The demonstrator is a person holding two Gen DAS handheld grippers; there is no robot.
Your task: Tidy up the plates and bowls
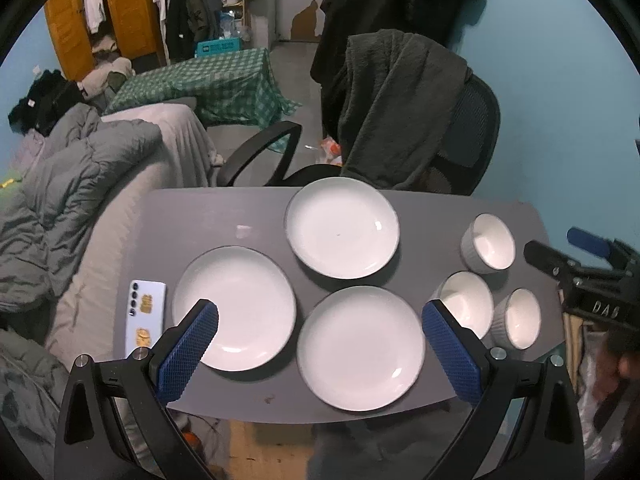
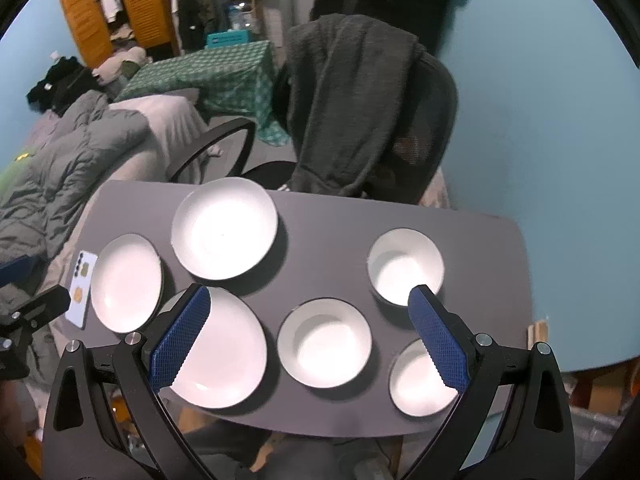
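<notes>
Overhead, both grippers hover above the grey bench [image 1: 224, 216] with fingers spread wide, grasping nothing: the left gripper [image 1: 320, 330] over the plates, the right gripper [image 2: 309, 322] over the bowls. Three white plates [image 1: 342, 227] lie separately on the bench's left half, three white bowls [image 2: 325, 342] apart on its right. A phone [image 1: 144, 312] lies beside the leftmost plate.

Three white plates [image 1: 343, 227], three white bowls [image 1: 489, 242], one phone [image 1: 145, 318], one office chair [image 1: 472, 136].

Black tongs [image 1: 320, 328], blue textured pads [image 1: 188, 348]
</notes>
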